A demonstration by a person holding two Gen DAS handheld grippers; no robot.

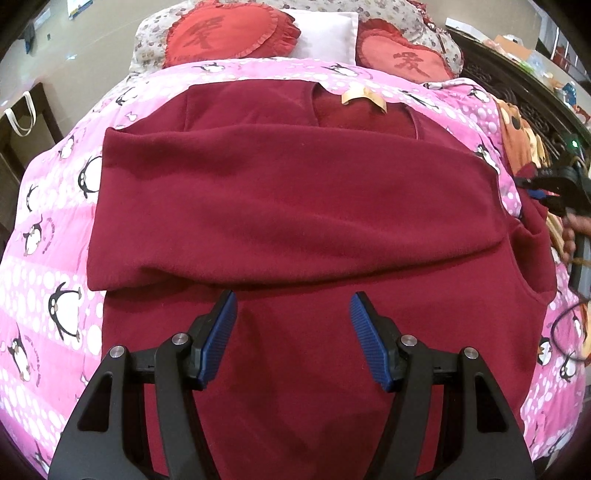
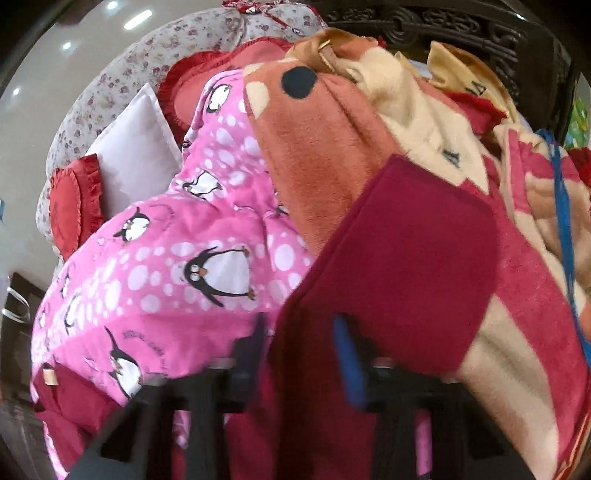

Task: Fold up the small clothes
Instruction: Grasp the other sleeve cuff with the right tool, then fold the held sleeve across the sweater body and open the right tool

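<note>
A dark red fleece garment lies flat on the pink penguin quilt, one sleeve folded across its chest, with a tan neck label at the far end. My left gripper is open and empty just above the garment's lower part. My right gripper appears blurred, its jaws around a raised flap of the red garment; it also shows in the left wrist view at the garment's right edge.
Two red heart cushions and a white pillow lie at the bed's head. An orange and cream plush blanket is piled along the right side by a dark carved headboard.
</note>
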